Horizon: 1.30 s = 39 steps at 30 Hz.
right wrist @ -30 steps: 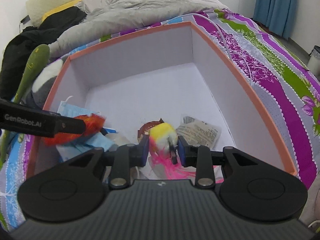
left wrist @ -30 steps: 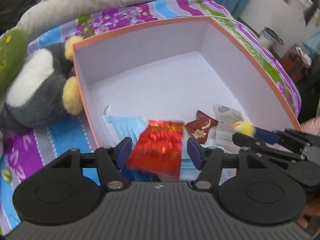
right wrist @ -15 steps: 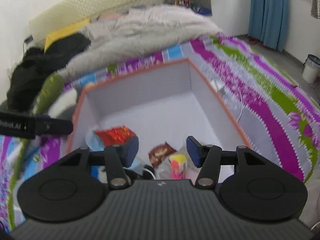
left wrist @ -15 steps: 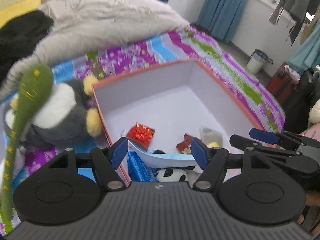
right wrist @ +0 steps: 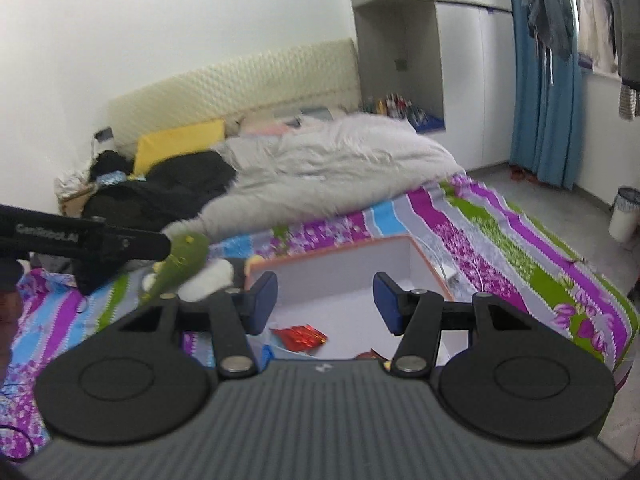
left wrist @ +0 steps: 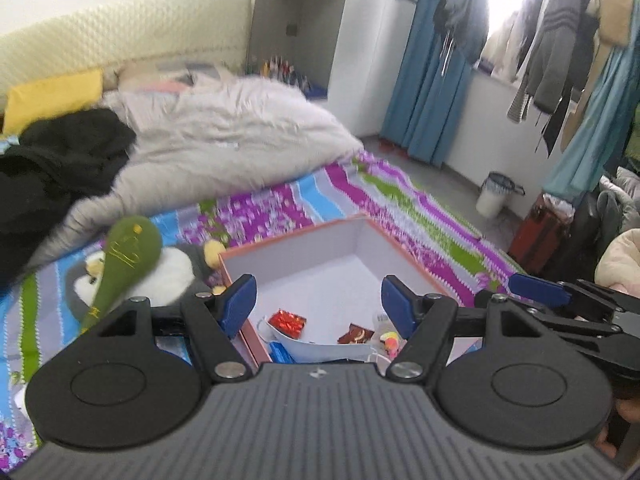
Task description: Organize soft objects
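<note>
Now both grippers' fingers apart and empty, left gripper (left wrist: 318, 306) and right gripper (right wrist: 325, 304), above the box (left wrist: 320, 264).

Box (left wrist: 304, 256): open-topped, far half of floor bare; near half cluttered with red packet (left wrist: 287, 322), mask (left wrist: 320, 346), wrappers. Left flank blocked by penguin plush (left wrist: 176, 276) and green plush (left wrist: 124, 264), touching wall. Right flank: bare bedspread (right wrist: 520, 264). Beyond: duvet (left wrist: 224, 140) heaped across bed.

Both tongs, left (left wrist: 316, 307) and right (right wrist: 325, 307), released and rose above the box (left wrist: 320, 256)
</note>
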### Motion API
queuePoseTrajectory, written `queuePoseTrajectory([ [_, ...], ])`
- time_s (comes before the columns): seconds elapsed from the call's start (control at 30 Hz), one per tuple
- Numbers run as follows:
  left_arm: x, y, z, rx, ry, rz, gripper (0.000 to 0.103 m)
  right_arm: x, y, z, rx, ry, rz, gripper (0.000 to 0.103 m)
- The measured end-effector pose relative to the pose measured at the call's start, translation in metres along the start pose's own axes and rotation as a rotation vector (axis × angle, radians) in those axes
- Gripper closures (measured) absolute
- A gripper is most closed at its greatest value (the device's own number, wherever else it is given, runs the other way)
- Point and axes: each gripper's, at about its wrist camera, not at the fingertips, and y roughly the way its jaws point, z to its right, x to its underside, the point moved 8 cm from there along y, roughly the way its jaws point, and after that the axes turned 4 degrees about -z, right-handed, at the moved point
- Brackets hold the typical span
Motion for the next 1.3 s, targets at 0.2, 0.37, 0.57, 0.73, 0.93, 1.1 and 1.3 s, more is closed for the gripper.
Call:
queuePoseTrajectory([
  [0.2,0.020,-0.050,0.012,-0.021,0.048,0.083,0.029,0.006,-0.043,-0.020,0.002,-0.058,0.062,0.047],
  [0.37,0.046,-0.075,0.018,-0.012,0.051,0.116,0.029,0.023,-0.057,-0.030,-0.005,-0.050,0.076,0.047],
  [0.57,0.079,-0.095,0.022,0.001,0.042,0.146,0.029,0.047,-0.066,-0.041,-0.009,-0.026,0.061,0.047],
  [0.73,0.106,-0.094,0.017,-0.012,0.018,0.132,0.029,0.068,-0.070,-0.044,0.005,0.007,0.039,0.047],
  [0.93,0.135,-0.088,0.014,-0.007,-0.012,0.092,0.029,0.091,-0.071,-0.049,0.027,-0.021,0.026,0.047],
  [1.1,0.153,-0.081,0.020,-0.010,-0.020,0.071,0.029,0.100,-0.070,-0.043,0.032,0.009,0.024,0.047],
  [1.3,0.167,-0.065,0.021,-0.009,-0.040,0.036,0.029,0.116,-0.066,-0.034,0.036,0.036,-0.009,0.047],
])
